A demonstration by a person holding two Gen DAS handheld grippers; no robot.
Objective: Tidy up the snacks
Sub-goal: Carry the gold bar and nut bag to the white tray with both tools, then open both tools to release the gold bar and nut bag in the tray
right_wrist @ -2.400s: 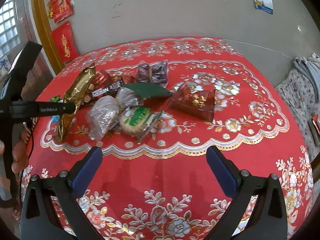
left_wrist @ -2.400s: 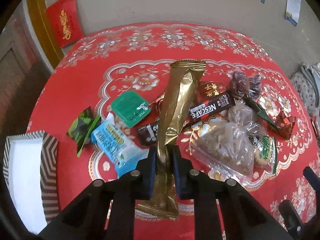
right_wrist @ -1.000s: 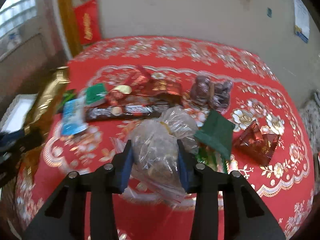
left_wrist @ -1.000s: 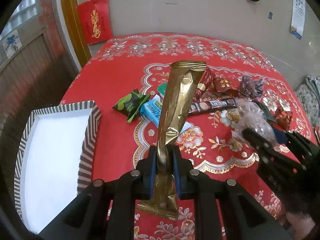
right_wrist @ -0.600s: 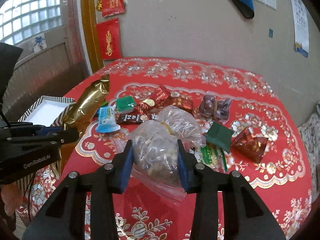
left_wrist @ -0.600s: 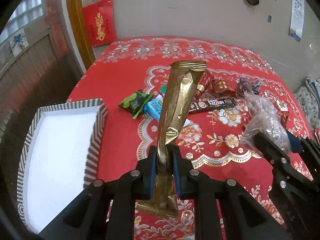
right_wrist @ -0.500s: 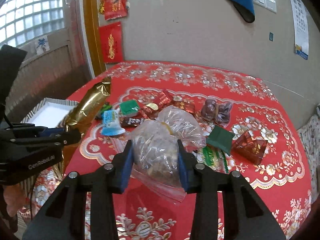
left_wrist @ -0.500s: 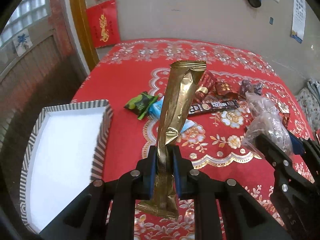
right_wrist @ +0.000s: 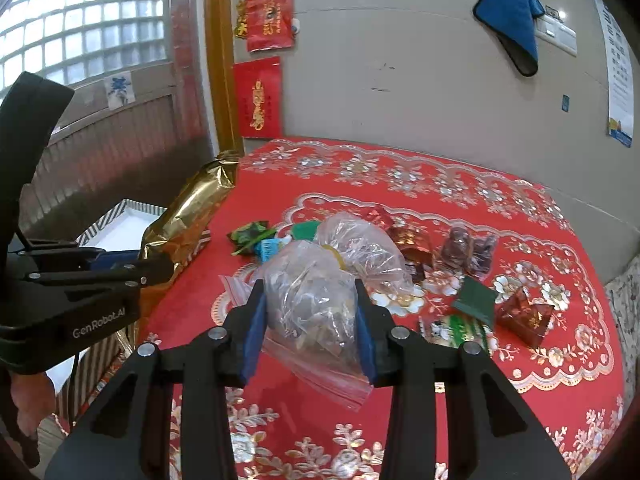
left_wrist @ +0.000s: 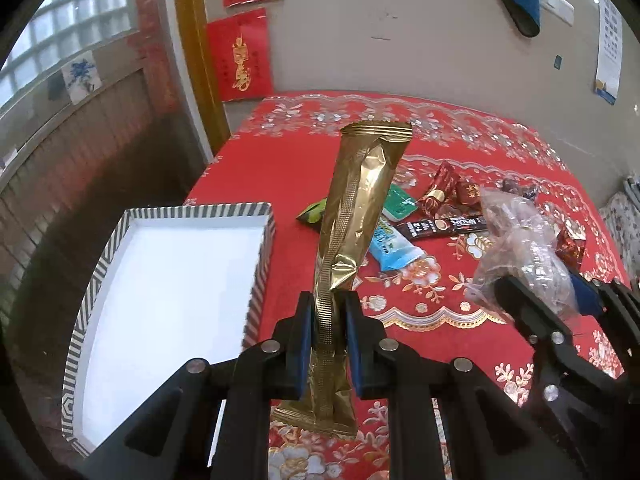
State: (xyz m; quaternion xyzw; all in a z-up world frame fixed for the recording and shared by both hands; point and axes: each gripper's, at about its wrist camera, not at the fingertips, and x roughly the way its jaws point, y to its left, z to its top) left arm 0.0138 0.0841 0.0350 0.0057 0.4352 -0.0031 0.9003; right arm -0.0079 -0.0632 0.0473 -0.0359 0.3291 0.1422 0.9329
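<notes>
Gold foil packet (left_wrist: pixel 352 236), light and crinkly, pinched low by left gripper (left_wrist: pixel 325 344) beside striped tray (left_wrist: pixel 262 272); right gripper (right_wrist: pixel 310 330) squeezes soft plastic bag (right_wrist: pixel 316 292)

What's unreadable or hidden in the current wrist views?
- Clear bag, right wrist view: contents blurred behind crinkled plastic; cannot identify them.
- Gold packet, left wrist view: plain back faces the camera, no label; it hides part of the blue packet.
- Striped tray: near corner hidden by the left gripper; mostly hidden in the right wrist view.
- Wall notice: text too small.
</notes>
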